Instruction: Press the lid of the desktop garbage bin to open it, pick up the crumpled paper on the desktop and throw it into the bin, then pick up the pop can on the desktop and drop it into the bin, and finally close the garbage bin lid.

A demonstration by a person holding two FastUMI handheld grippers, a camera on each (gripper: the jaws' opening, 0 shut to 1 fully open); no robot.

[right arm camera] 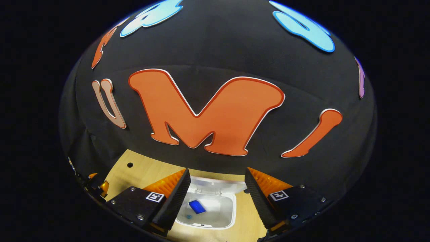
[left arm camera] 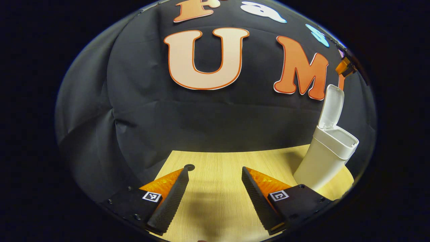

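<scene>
The white desktop bin [left arm camera: 324,161] stands on the wooden table at the right of the left gripper view, its lid [left arm camera: 332,106] flipped upright. My left gripper [left arm camera: 215,171] hovers open low over bare table, well left of the bin, with nothing between its fingers. My right gripper [right arm camera: 217,171] is open above the bin's mouth [right arm camera: 231,208], looking down into it. A blue object [right arm camera: 197,206] lies inside the bin; I cannot tell whether it is the pop can. High above the bin, part of the right gripper [left arm camera: 346,67] shows at the edge.
The wooden table [left arm camera: 218,198] ends at the booth's black cloth wall just behind the bin. A small round hole [left arm camera: 189,167] sits in the tabletop near my left finger. Part of the left gripper [right arm camera: 97,186] shows at the far left.
</scene>
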